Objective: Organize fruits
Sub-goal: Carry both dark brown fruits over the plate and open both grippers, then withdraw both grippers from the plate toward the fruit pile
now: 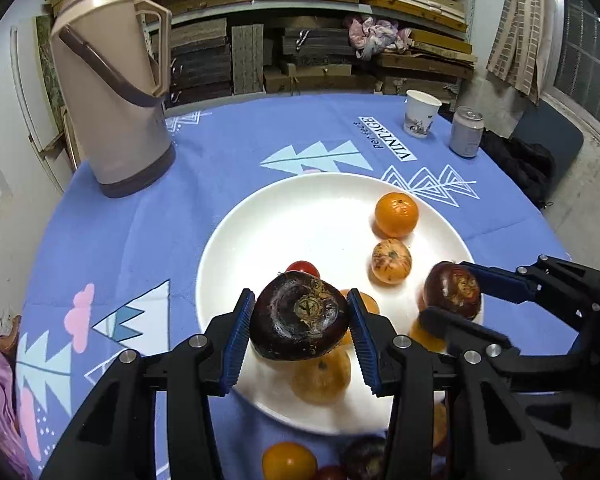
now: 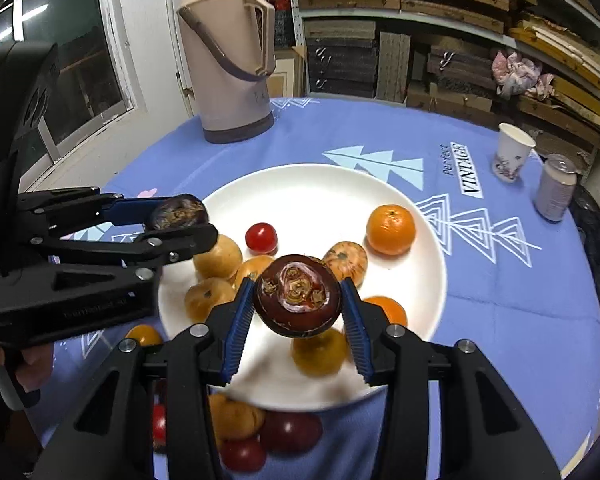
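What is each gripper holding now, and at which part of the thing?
The left gripper clamps a dark purple fruit by its sides; the right gripper clamps a reddish-brown fruit by its sides.

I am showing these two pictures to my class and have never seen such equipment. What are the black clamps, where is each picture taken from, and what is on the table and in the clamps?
There is no robot here: a person holds a black two-finger clamp with blue pads in each hand. Each picture comes from a wide-angle camera on one clamp, looking along its fingers.

The left gripper is shut on a dark purple-black round fruit. The right gripper is shut on a reddish-brown round fruit. Each clamp also shows in the other's picture.

Both hang over a large white plate holding oranges and a small red fruit. More fruit lies on the blue patterned tablecloth, with a beige thermos jug, a white paper cup and a silver can.
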`<state>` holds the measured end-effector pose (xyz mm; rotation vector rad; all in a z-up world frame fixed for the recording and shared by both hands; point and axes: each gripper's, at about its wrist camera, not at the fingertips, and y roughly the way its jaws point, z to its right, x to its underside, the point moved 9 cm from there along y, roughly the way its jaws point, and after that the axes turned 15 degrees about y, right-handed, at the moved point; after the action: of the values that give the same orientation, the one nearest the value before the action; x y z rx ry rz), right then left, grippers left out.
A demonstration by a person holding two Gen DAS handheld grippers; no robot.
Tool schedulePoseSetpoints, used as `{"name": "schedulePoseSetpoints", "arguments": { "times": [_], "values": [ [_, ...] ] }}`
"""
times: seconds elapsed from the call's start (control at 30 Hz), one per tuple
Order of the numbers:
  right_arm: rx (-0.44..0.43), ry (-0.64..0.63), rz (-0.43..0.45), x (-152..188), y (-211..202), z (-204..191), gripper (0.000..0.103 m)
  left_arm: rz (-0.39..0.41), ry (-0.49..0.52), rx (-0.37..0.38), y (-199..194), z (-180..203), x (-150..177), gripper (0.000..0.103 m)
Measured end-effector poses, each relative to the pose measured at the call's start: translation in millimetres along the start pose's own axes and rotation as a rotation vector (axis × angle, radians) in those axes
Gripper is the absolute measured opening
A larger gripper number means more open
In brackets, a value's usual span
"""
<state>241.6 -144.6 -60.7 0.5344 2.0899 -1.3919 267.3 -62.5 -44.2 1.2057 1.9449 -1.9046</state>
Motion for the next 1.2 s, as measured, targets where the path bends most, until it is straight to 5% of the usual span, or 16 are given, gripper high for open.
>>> {"name": "schedulePoseSetpoints", "arguments": {
  "times": [0.7, 0.83, 0.93, 1.2],
  "values": [
    [0.061, 0.005, -0.029, -11.2, 54.4, 18.0, 0.044, -0.064, -0.045, -0.006, 54.6, -20.5, -0.1, 0.048],
    [0.089, -0.014, -0.024, -11.4, 56.0, 18.6, 0.052, -0.078, -0.061, 0.007, 57.2, -21.4, 1.1, 0.048],
    [0.082, -0.012, -0.015, -11.4, 49.9, 17.8, 0.052, -0.075, -0.069, 0.002, 54.5, -22.7, 0.7, 0.067],
    [0.051, 0.036, 0.040, -12.2, 11.6, 24.8, 0.057, -0.032, -0.081, -0.010, 25.0, -24.6, 1.8, 0.079]
  ]
}}
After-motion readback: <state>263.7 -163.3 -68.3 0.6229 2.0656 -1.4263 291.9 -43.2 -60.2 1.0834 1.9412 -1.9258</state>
